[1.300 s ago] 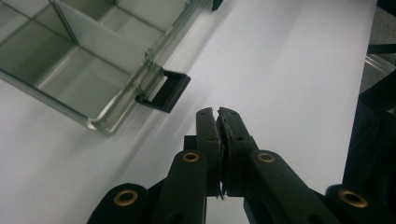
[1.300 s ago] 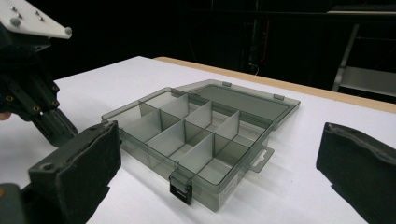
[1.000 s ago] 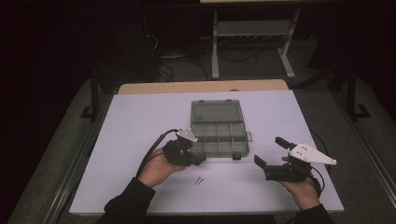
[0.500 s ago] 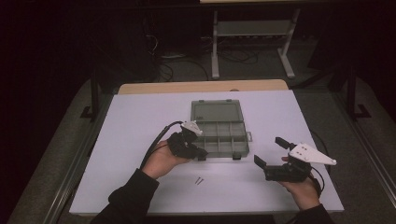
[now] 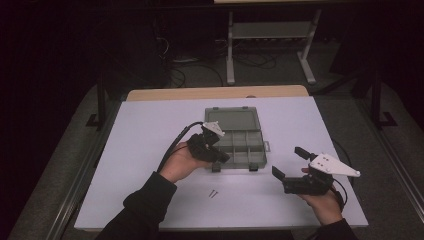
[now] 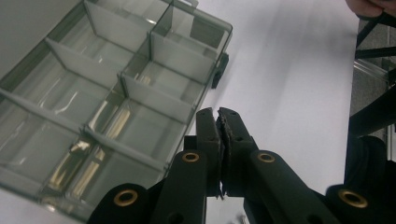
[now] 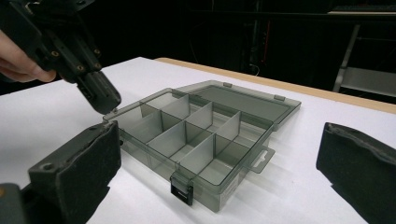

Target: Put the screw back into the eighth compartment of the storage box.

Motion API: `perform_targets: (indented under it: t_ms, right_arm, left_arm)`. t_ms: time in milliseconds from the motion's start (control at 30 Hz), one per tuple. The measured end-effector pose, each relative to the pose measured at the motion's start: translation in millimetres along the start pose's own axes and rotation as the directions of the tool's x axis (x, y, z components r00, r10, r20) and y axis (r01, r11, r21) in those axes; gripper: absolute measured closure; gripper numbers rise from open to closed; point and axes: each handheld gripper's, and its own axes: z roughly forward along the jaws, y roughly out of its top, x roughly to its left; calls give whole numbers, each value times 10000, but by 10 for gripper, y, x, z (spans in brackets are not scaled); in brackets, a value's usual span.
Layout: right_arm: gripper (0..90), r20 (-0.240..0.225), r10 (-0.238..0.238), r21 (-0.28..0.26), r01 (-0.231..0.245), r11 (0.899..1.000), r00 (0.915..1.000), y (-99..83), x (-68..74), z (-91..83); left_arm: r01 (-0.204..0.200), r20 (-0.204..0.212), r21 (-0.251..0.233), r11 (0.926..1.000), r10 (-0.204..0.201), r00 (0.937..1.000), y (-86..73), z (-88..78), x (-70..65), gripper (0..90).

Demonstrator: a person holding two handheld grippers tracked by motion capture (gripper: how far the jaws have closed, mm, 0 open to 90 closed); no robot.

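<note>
White bench (image 5: 150,130), big and flat. All the work sits mid-bench.

The compartment box (image 5: 240,145) is at the centre of the bench. It's clear grey plastic, and its lid (image 5: 234,120) is open and laid back on the far side. Thin dividers split it into compartments, and the ones you can see look empty. Judge it light, stiff and a bit slippery on this smooth top, so it will probably skate if you nudge one corner. The walls are thin and brittle-looking, so don't squeeze a divider. If you must move it, take the near wall beside a black latch (image 7: 181,189), or pinch an outer side wall low down. Steady it with the other tool.

Your left tool (image 5: 222,157) is at the box's near left corner, tips just above the rim and jaws fully closed pad to pad. I can't tell whether anything thin is pinched between them.

Your right tool (image 5: 289,162) is near right on the bench, well apart from the box. Its jaws are wide and hold nothing.

Two small screws (image 5: 214,193) lie loose on the bench, near side of the box and between your hands. They're tiny, hard and light, and likely to roll or slip off the pads. Grip across the shank with the pad tips, coming in low.
</note>
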Motion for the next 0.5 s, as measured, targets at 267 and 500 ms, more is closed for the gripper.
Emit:
perform_targets:
  t_ms: [267,500]
  right_arm:
    - [0,-16,-7,5,7,10000,10000,0,1,0]
    - [0,-33,-21,12,21,10000,10000,-1,-1,-1]
  left_arm:
    - [-218,120,-33,9998,218,9997,179,97,29,880]
    - [-328,141,-124,9994,330,9994,326,190,39,880]
